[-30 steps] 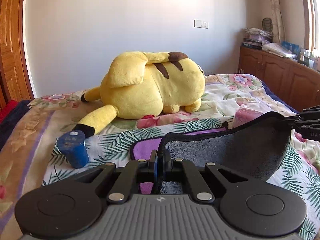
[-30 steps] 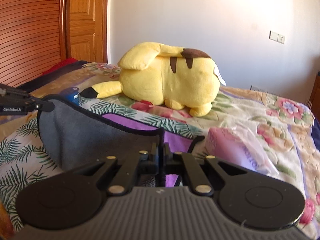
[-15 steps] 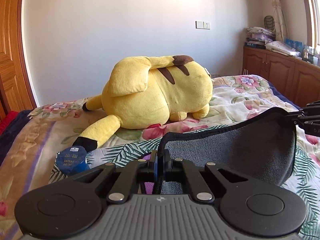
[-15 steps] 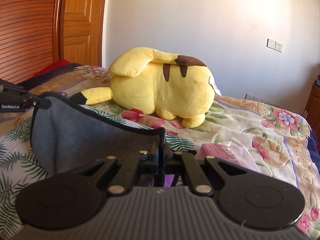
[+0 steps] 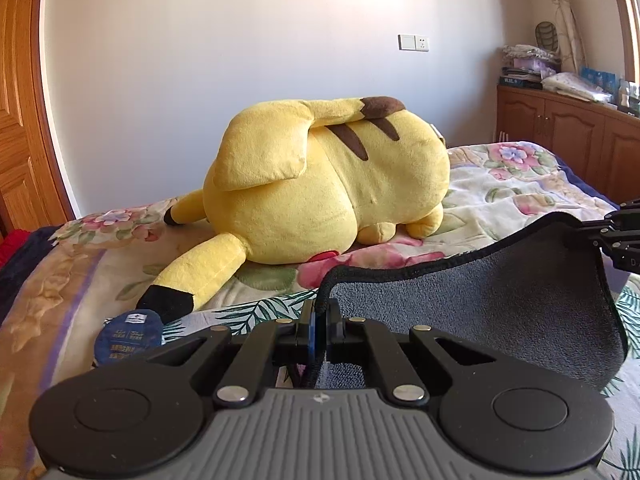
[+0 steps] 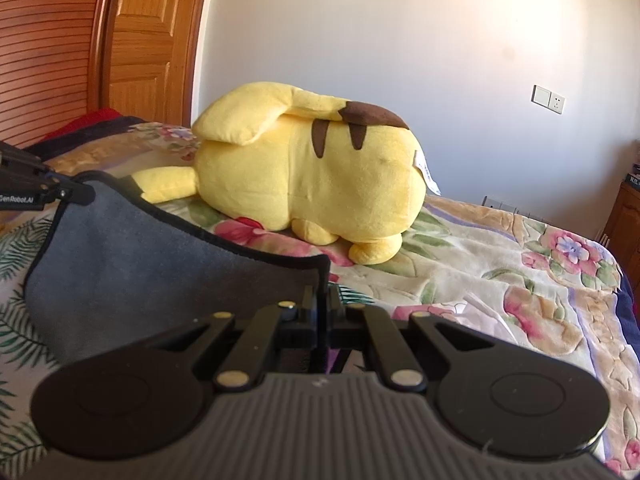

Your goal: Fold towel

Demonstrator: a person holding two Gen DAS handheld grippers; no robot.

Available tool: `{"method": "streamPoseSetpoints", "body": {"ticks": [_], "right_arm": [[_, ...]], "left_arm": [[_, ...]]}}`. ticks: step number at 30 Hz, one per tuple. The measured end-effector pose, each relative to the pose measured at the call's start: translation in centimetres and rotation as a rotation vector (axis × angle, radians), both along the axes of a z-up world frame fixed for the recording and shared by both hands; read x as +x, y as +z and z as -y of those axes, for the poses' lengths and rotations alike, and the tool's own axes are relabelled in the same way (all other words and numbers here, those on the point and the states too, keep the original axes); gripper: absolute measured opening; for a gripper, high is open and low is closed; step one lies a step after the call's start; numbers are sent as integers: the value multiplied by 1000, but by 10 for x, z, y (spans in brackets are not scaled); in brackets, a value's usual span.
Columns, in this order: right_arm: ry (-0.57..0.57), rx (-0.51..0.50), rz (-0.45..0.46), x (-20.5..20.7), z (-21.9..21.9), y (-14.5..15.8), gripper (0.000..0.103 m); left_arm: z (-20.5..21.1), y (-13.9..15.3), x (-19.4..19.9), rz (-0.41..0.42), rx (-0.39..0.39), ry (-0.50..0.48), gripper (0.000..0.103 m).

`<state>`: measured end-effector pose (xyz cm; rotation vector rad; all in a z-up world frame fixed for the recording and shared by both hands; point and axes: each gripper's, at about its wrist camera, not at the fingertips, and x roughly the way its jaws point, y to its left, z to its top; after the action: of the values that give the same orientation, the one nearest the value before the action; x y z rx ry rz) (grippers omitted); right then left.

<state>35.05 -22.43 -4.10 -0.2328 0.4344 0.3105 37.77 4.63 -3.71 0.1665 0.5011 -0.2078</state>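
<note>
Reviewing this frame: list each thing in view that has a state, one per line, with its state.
left gripper: shut on one towel corner
right gripper: shut on the other corner
towel: lifted, top edge sagging between the grippers
plush toy: lying on the bed
blue container: on the bed beside the plush's ear, partly hidden
cabinet doors: closed

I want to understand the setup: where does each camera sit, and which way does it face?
Left wrist: on the left gripper, facing the yellow plush; its jaws pinch the grey towel.
Right wrist: on the right gripper, facing the same way; its jaws pinch the towel's other corner.
Shared: plush, towel, bed, each other's gripper.
</note>
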Motion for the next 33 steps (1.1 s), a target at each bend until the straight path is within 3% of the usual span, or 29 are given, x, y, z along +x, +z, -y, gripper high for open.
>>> {"method": "streamPoseSetpoints", "body": {"ticks": [16,30,31,32,33], "right_arm": [[-42,-28,-69,33,-3,-60,5],[-52,-30,-79,40,-4,-66,5],[-55,-29,-84,40,-4,-67,10],[-58,-25,-90,41,-4,-67,15],[-57,-19,-91,40,-3,-67,16]], "left_arm": [[4,-55,39,-76,-5,39,0],[10,-62,45,-82,30,43,0],[11,-62,45,-83,31,43,0],[10,-62,44,-86,25,45,1],[10,-62,43,-85,16,47,15]]}}
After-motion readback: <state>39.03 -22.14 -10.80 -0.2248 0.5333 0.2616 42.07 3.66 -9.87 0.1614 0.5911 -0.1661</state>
